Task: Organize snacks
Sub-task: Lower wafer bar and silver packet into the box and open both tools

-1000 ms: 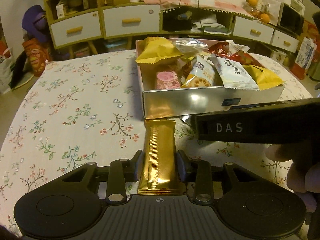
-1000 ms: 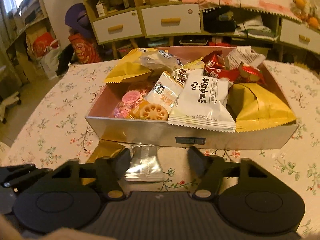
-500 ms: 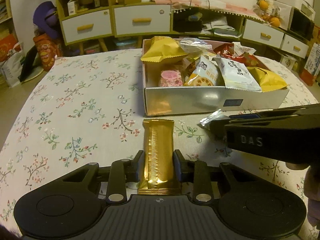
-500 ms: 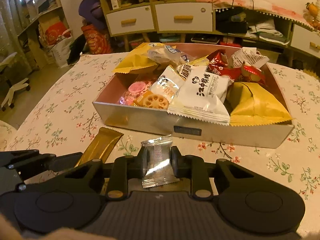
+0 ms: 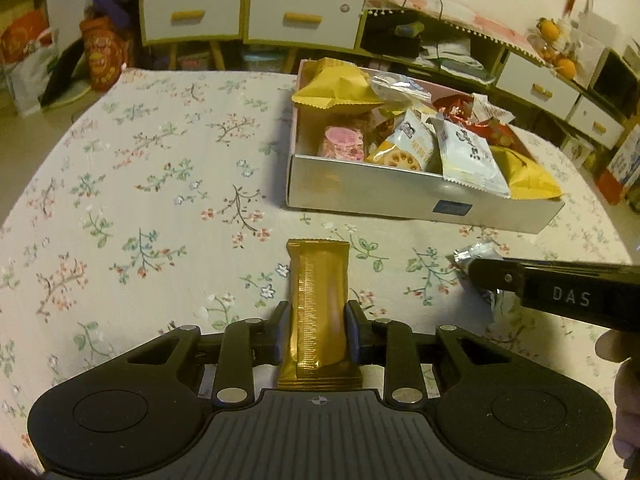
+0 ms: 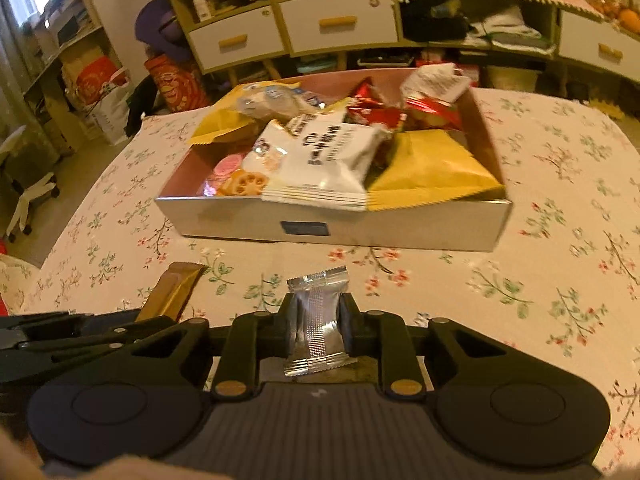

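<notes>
While each claw is clamped on a snack, the step in hand looks like carrying both into the box. The left claw (image 5: 318, 330) has just been closing and now pinches a gold-wrapped bar (image 5: 318, 300) by its long sides, the bar running straight ahead of the claw over the table. The right claw (image 6: 318, 326) grips a small silver foil packet (image 6: 318, 320) across its middle, the crimped ends sticking out ahead of and behind the pads.

To do it well, I would lift each snack clear of the near wall of the open snack box (image 6: 360, 232), which stands ahead of both claws, then let go over a gap. The likeliest gap is the near left corner, beside the pink round-labelled packet (image 5: 342, 142); the right side is heaped with a white pouch (image 6: 324, 160) and yellow bags (image 6: 432, 170) that overhang the wall. Both wrappers are slick and crushable, so light, steady pressure suits them.

The table (image 5: 140, 200) wears a pale floral cloth. Beyond it stand cluttered yellow-framed cabinets with white drawers (image 6: 340, 24), and bags sit on the floor to the left.
</notes>
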